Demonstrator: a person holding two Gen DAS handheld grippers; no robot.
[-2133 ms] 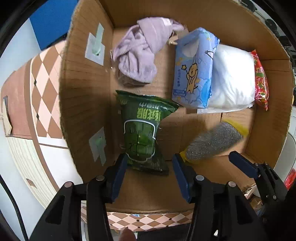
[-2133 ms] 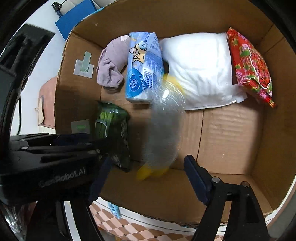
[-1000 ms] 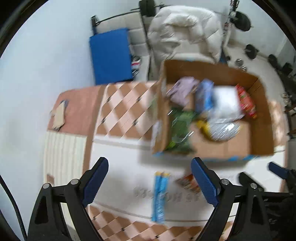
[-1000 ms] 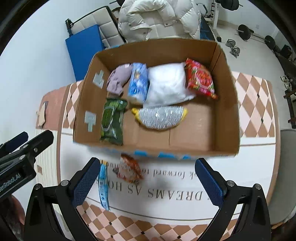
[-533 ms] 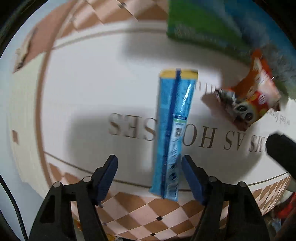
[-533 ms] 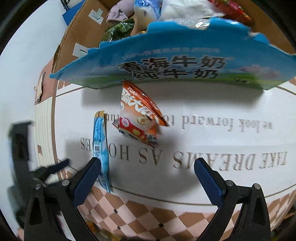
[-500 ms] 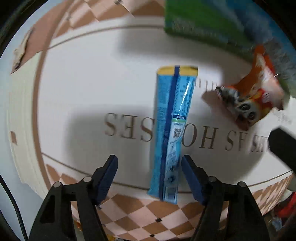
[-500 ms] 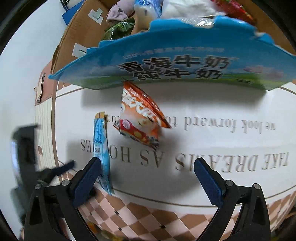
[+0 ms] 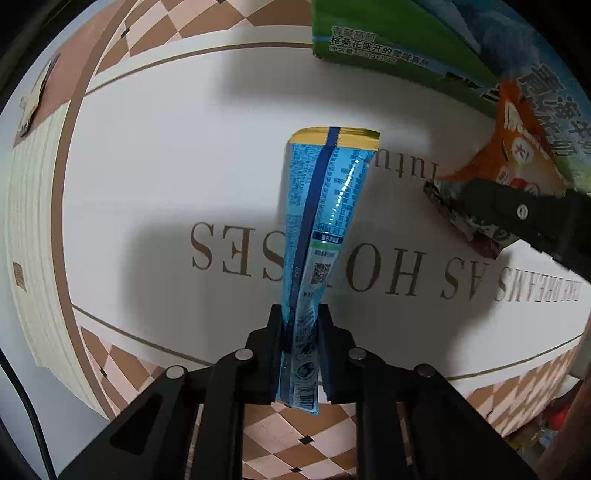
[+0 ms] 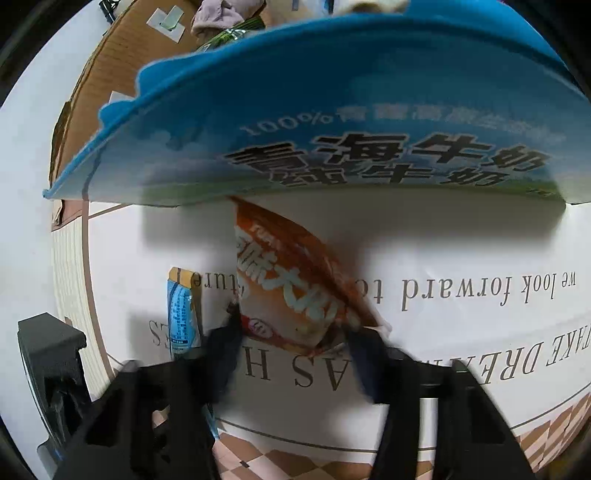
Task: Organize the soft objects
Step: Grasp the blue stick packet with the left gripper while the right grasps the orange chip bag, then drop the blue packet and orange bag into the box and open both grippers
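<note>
Left wrist view: the left gripper (image 9: 300, 354) is clamping a long blue stick pouch (image 9: 320, 236) w/ both fingers pressed flat against its near end; the barcode end is poking out behind the fingers (image 9: 274, 354), and the gold-sealed far end is pointing fwd, away from the camera, over the white mat (image 9: 155, 177). The pouch is running straight along the gripper axis, crossing the brown lettering printed on the mat. To the right, the other tool's black finger is reaching in front of an orange snack bag (image 9: 517, 155), which is lying just beside the blue-and-green printed wall of the cardboard box (image 9: 399, 40).

Right wrist view: the right gripper (image 10: 293, 354) is sitting w/ its fingers on either side of the orange snack bag's (image 10: 295, 284) near edge. Both fingers are motion-blurred, so actual contact cannot be told; the jaws are spread approx. as wide as the bag. The bag's far tip is lying under the overhanging blue side of the box (image 10: 332, 122), touching or nearly so. The blue stick pouch (image 10: 181, 310) is showing to the left, near the bag but apart from it, w/ the left tool's black body at the frame's left edge. Inside the box, a mauve cloth (image 10: 221, 14) and a green packet (image 10: 232, 33) are showing at the top.
</note>
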